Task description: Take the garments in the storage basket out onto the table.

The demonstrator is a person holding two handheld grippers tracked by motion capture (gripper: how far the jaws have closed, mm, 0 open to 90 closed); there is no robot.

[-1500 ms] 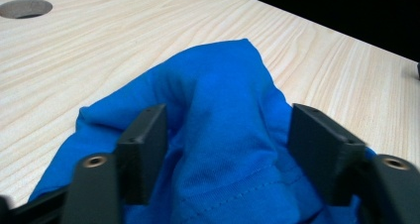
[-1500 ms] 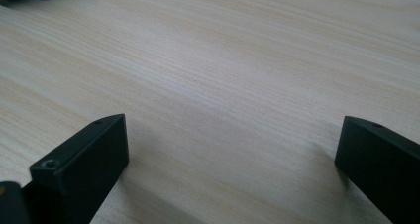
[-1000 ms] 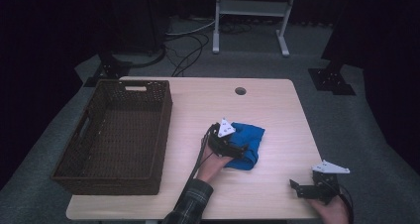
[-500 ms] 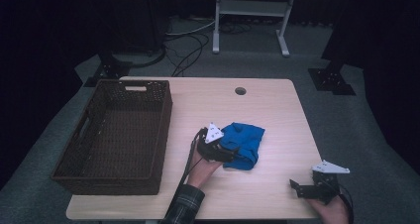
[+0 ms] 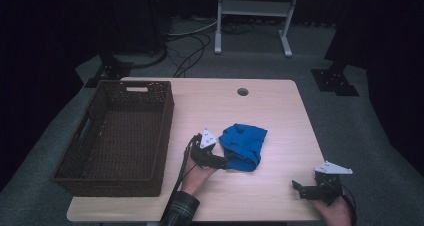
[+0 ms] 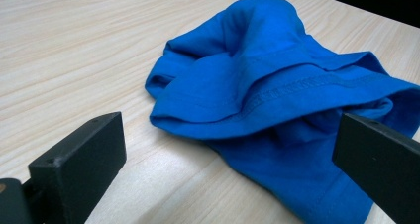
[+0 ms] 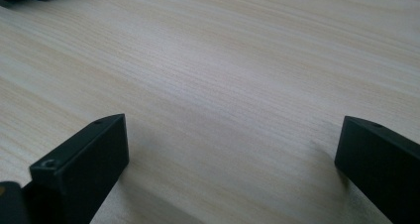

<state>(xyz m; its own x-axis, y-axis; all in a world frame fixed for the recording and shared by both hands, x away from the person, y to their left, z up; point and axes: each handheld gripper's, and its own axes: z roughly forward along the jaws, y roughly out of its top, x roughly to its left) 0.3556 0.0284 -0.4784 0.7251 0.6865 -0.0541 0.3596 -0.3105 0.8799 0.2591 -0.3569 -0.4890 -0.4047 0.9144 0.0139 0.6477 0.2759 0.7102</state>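
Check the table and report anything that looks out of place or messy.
The blue cloth lies crumpled in a loose heap on the wooden table, outside the empty wicker basket. The left gripper sits before it, jaws open. Nothing looks spilled or damaged.
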